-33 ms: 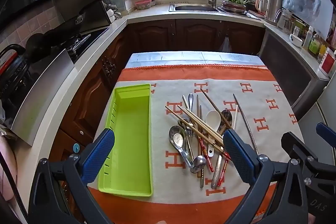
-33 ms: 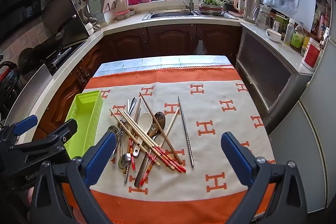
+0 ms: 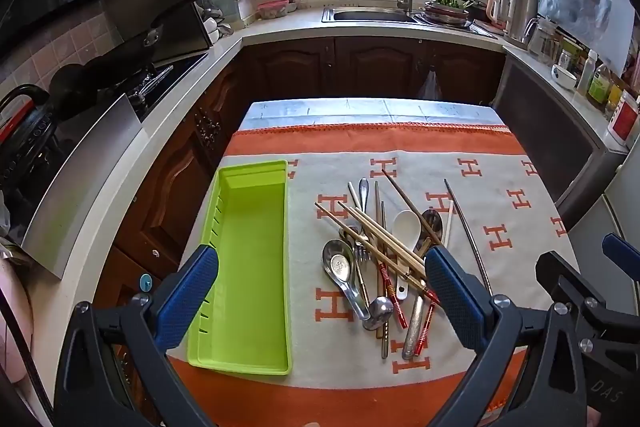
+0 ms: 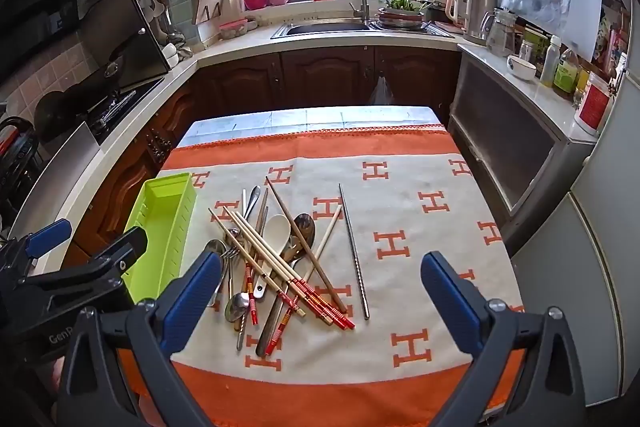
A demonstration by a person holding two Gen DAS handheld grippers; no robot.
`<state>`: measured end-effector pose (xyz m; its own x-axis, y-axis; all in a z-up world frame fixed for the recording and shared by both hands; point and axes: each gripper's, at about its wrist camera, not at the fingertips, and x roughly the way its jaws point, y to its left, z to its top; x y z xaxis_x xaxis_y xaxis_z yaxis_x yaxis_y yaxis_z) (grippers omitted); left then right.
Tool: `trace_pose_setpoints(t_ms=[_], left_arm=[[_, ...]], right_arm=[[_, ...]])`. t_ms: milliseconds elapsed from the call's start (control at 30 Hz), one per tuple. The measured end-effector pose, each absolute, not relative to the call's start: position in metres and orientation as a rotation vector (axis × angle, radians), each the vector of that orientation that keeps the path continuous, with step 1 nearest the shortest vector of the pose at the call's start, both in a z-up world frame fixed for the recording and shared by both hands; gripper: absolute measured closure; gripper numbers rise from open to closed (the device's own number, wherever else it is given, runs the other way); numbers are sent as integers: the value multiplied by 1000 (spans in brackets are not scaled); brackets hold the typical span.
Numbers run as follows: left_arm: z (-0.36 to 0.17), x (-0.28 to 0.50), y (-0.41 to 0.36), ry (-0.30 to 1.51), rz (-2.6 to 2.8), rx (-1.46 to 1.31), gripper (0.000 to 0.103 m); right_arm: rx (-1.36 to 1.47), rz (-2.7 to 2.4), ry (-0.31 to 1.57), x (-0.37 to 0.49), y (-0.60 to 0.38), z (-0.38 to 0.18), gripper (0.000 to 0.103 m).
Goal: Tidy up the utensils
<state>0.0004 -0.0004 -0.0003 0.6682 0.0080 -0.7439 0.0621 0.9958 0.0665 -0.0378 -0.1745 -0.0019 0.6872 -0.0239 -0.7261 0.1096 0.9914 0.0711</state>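
— Nothing moved. Both tongs, left and right, spread wide, holding nothing.
— Utensils piled on counter beside green tray. Might scatter if grabbed carelessly.

tray: glossy plastic | spoon: shiny metal | tablecloth: matt cloth

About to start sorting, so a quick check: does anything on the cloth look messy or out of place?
Yes. The utensils, chopsticks, spoons and a fork, lie crisscrossed in one heap on the cloth beside the green tray, which holds nothing. One metal chopstick lies apart, right of the heap.
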Motion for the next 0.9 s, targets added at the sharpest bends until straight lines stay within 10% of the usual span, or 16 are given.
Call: trace_pose_setpoints(t_ms=[900], left_arm=[[7, -2, -6, 833, -41, 84, 2]], right_arm=[[114, -75, 804, -40, -179, 0, 2]])
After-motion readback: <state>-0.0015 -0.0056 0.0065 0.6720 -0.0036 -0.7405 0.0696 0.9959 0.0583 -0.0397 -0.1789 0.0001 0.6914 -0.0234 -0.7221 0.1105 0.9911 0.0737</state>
